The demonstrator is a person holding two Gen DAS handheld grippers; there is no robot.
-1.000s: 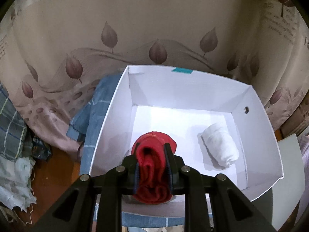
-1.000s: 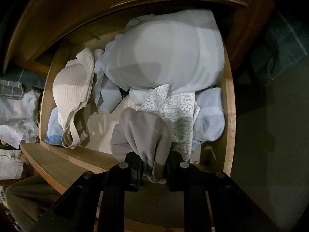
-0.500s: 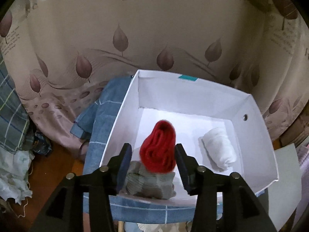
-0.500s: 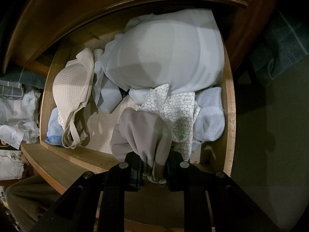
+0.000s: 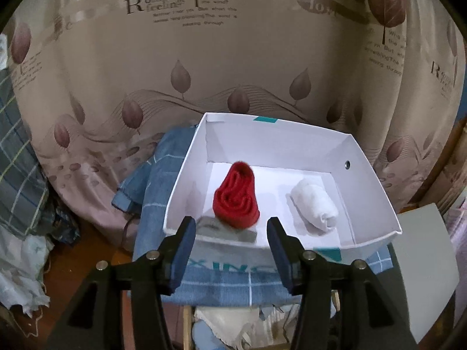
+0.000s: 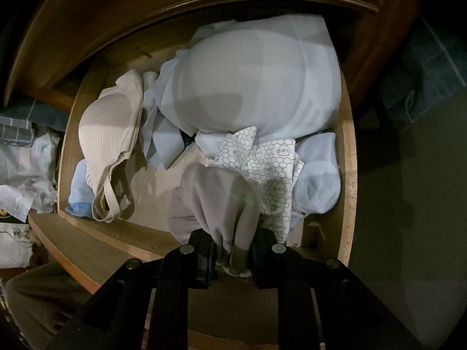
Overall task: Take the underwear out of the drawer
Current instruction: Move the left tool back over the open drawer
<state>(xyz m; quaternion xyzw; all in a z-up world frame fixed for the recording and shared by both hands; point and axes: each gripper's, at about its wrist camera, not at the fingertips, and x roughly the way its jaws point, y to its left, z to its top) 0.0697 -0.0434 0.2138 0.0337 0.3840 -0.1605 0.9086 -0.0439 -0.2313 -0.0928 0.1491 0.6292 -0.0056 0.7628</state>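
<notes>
Open brown wooden drawer [image 6: 348,175], big pale-grey fabric bundle [image 6: 251,84] at 12 o'clock inside. White cardboard box [image 5: 376,186] on blue checked cloth [image 5: 157,192], w/ red rolled underwear [image 5: 238,197] lying free at its 9 o'clock, white rolled cloth [image 5: 315,207] at 3. Left gripper [image 5: 229,249] jaws spread wide, holding nothing. Right gripper [image 6: 232,253] clamped on taupe-grey underwear [image 6: 216,198], at drawer's 6 o'clock.

Leaf-print curtain [image 5: 233,67] hangs behind blue checked cloth [image 5: 221,280], possibly a shirt.
</notes>
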